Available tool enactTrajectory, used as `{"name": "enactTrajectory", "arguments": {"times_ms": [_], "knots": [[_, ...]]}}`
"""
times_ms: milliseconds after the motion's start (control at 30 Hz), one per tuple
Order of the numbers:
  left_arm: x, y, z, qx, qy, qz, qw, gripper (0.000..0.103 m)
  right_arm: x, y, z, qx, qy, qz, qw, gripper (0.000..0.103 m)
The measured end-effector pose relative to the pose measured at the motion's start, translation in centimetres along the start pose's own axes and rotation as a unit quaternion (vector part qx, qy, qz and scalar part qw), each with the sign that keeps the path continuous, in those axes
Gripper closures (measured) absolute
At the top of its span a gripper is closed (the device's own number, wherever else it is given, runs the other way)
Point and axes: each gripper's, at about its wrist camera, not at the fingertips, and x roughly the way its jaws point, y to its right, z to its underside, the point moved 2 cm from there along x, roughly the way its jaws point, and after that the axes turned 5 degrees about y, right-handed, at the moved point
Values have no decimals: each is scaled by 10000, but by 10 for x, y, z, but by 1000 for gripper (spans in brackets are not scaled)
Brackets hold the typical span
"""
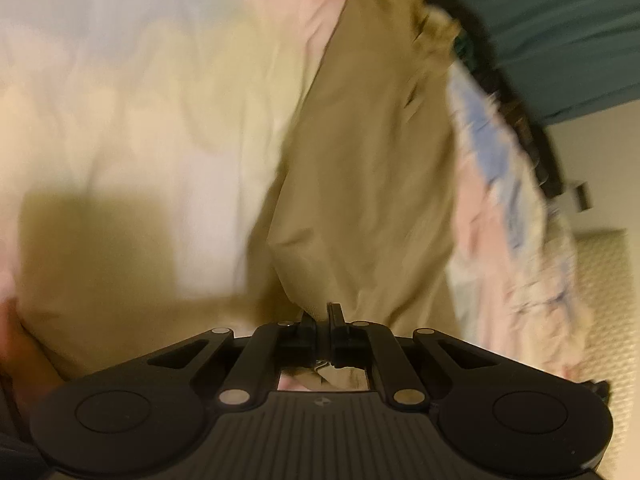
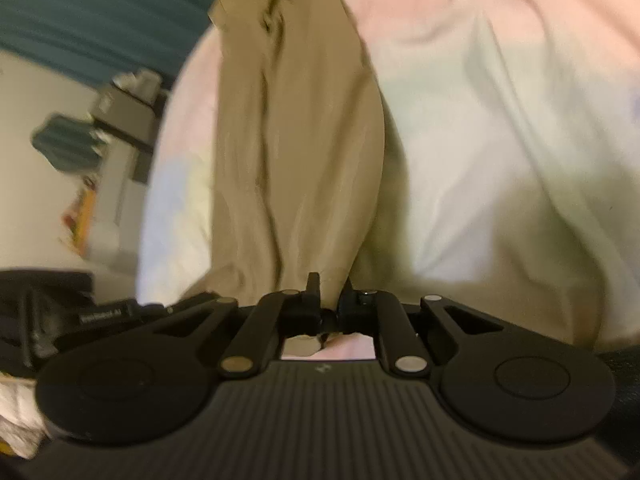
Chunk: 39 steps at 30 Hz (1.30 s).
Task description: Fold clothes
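Observation:
A khaki garment (image 1: 360, 168), trousers or shorts by the look of it, stretches away from both grippers over a pale pastel sheet (image 1: 140, 100). My left gripper (image 1: 322, 314) is shut on one near edge of the garment. In the right wrist view the same khaki garment (image 2: 296, 140) hangs in long folds, and my right gripper (image 2: 328, 286) is shut on its near edge, the cloth bunched between the fingers. The far end of the garment is gathered and frilly (image 1: 424, 28). Both views are motion-blurred.
A pile of pink, blue and white clothes (image 1: 504, 208) lies right of the garment. A teal surface (image 1: 560, 32) is behind. In the right wrist view a grey stand with clutter (image 2: 120, 128) is at left, and black gear (image 2: 40, 312) sits at lower left.

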Motion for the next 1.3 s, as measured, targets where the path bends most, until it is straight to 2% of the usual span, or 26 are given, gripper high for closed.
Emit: {"name": "enactTrajectory", "arguments": {"times_ms": [167,267,367,467,567,667,767,900,1133,1300], "knots": [[-54,12,-17,28,525,533,9972,98,-47,-30,-26,-79,638,-712,9954,94],[-88,26,-18,104,786,899,9928,98,-82,-51,-42,-158,1117,-1186,9865,94],[-121,38,-16,158,1011,1281,9865,98,-111,-62,-43,-318,1376,-1521,9782,94],[-144,45,-3,136,1157,1597,9803,98,-129,-63,-27,-462,1424,-1651,9749,94],[-156,38,33,35,1068,1638,9807,98,-136,-52,-4,-443,1393,-1615,9760,94],[-162,15,54,-240,926,1609,9823,98,-129,-36,11,-146,1321,-1564,9787,94],[-150,9,52,-270,1124,1557,9810,98,-113,-28,5,131,1300,-1575,9788,94],[-114,17,19,-267,1355,1385,9807,98,-88,-36,-25,273,1486,-1538,9765,94],[-24,60,-105,-257,1707,688,9826,98,-15,-58,-112,498,1628,-1203,9780,94],[28,70,-156,-38,1889,97,9819,98,39,-58,-159,241,1713,-863,9811,94]]}}
